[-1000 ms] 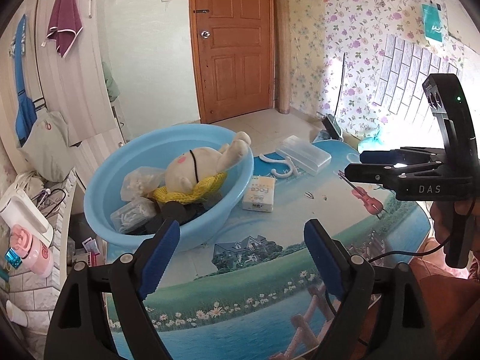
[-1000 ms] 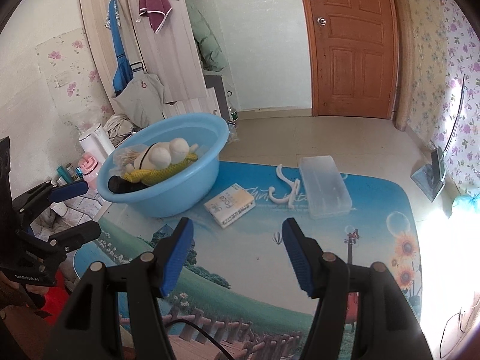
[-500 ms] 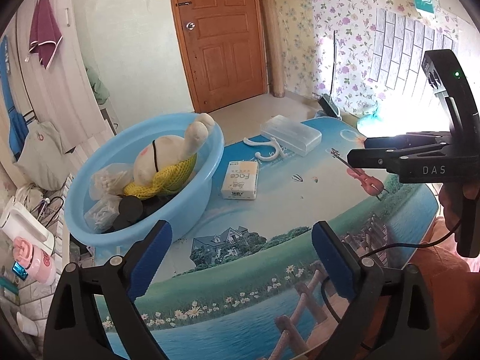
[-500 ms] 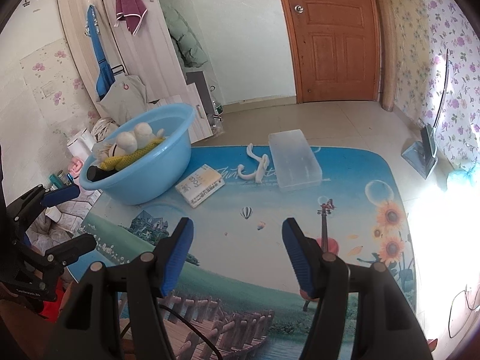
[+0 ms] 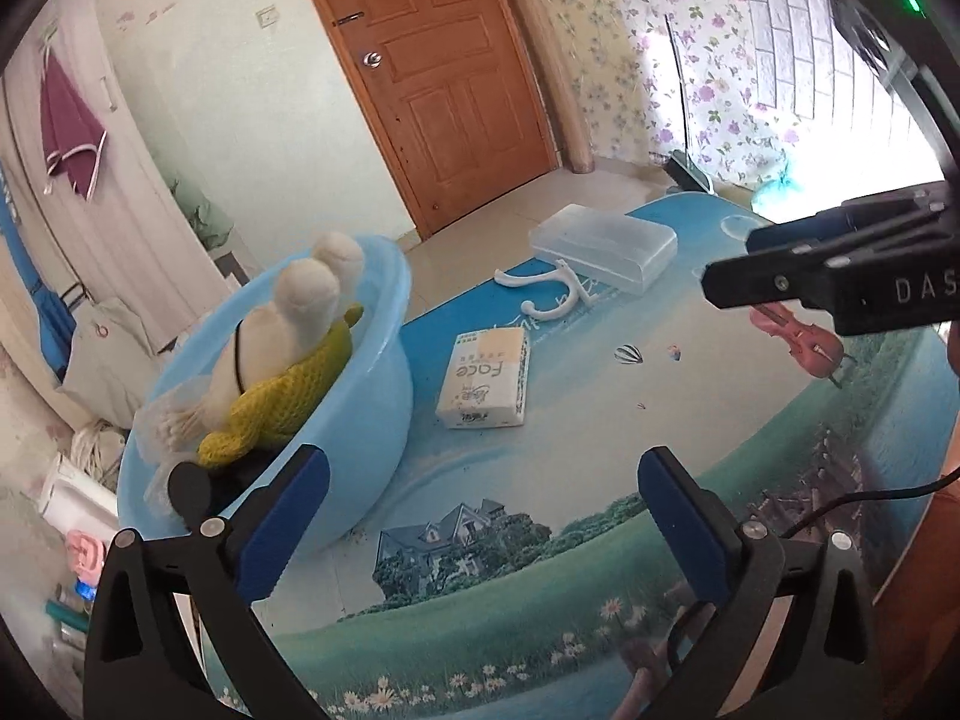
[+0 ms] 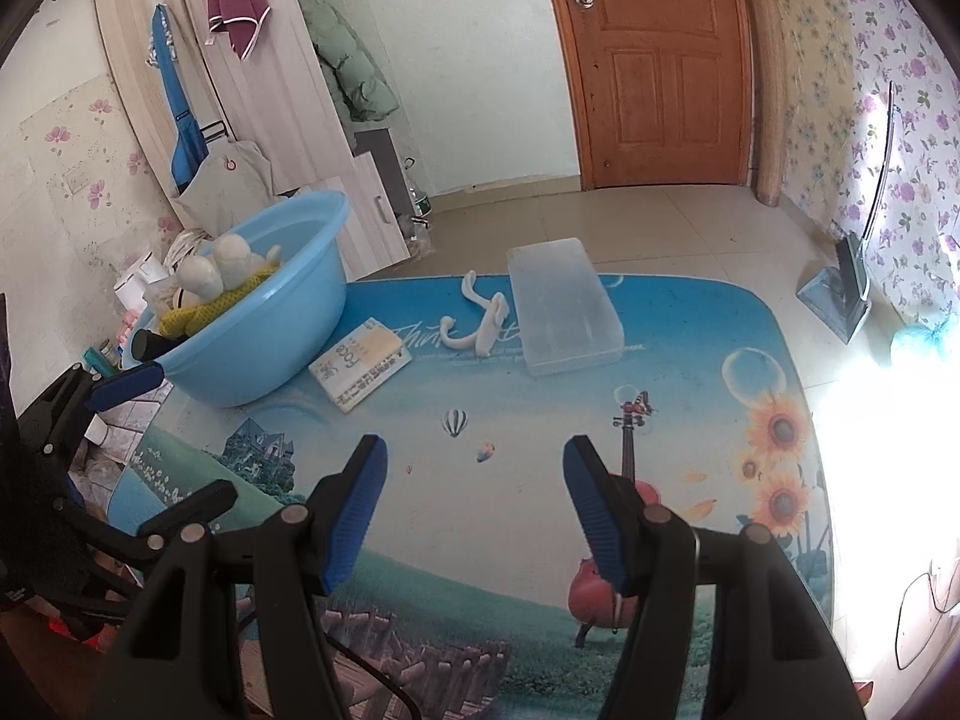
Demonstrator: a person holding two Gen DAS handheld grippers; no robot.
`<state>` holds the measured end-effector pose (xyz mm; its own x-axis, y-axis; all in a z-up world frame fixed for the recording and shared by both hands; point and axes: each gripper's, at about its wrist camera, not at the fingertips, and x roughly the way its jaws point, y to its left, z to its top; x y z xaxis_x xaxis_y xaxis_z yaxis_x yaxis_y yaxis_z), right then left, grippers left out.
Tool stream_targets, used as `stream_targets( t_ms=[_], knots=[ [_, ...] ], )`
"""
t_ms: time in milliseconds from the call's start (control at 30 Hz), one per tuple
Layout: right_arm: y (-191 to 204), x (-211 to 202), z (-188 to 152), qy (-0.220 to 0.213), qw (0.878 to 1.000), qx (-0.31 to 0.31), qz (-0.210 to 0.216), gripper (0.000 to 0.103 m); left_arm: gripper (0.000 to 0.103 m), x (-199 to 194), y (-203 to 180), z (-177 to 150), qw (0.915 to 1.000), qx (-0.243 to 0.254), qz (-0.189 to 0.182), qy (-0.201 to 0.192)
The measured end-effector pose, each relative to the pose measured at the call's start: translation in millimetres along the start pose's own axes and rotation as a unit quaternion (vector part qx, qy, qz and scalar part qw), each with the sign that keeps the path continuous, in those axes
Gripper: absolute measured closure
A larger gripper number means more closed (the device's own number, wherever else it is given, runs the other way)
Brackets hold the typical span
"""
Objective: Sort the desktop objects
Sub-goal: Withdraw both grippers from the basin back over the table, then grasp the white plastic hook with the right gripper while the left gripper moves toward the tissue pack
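A blue basin (image 5: pixel 384 360) at the table's left holds a plush toy (image 5: pixel 288 324), a yellow knit piece and small bags. Right of it lie a tissue pack (image 5: pixel 486 375), a white hook (image 5: pixel 558 294) and a clear plastic box (image 5: pixel 606 246). My left gripper (image 5: pixel 480 480) hovers before the basin and tissue pack; its jaws are opening, with nothing between them. My right gripper (image 6: pixel 474 450) stands open and bare over the mat, short of the tissue pack (image 6: pixel 360 363), hook (image 6: pixel 480 324) and box (image 6: pixel 561 315). Beside the basin (image 6: pixel 288 324), the left gripper (image 6: pixel 120 378) shows at the frame's edge.
The table wears a printed landscape mat (image 6: pixel 690 372) with rounded far corners. Beyond it are tiled floor and a wooden door (image 6: pixel 654 60). Bottles and clutter (image 5: pixel 78 546) sit low at the left of the basin. A cable (image 5: pixel 870 498) trails at the right edge.
My left gripper's jaws have spread wider, and it has rolled and sunk closer to the basin and tissue pack. My right gripper has dropped a little toward the mat.
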<state>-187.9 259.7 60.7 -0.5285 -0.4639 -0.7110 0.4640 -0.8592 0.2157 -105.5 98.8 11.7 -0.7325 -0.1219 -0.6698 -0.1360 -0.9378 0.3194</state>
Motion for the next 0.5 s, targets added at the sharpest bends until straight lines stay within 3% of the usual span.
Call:
stream_targets(
  t_ms=[67, 200, 433, 500],
  knots=[
    [1.6, 5.0, 6.1, 0.000, 1.000, -0.005, 0.004, 0.053, 0.000, 7.7, -15.8, 3.8, 0.9991, 0.039, 0.018, -0.002],
    [5.1, 14.8, 19.1, -0.001, 1.000, -0.017, 0.005, 0.058, 0.000, 20.1, -31.7, 11.0, 0.9964, 0.072, 0.044, -0.004],
    [12.2, 39.0, 41.5, 0.014, 0.999, -0.049, 0.008, 0.072, 0.000, 58.5, -26.5, 14.0, 0.9970, 0.030, 0.043, 0.057],
    [14.6, 47.2, 47.2, 0.021, 0.998, -0.061, 0.007, 0.073, 0.000, 59.5, -26.5, 14.0, 0.9969, 0.023, 0.054, 0.052]
  ],
)
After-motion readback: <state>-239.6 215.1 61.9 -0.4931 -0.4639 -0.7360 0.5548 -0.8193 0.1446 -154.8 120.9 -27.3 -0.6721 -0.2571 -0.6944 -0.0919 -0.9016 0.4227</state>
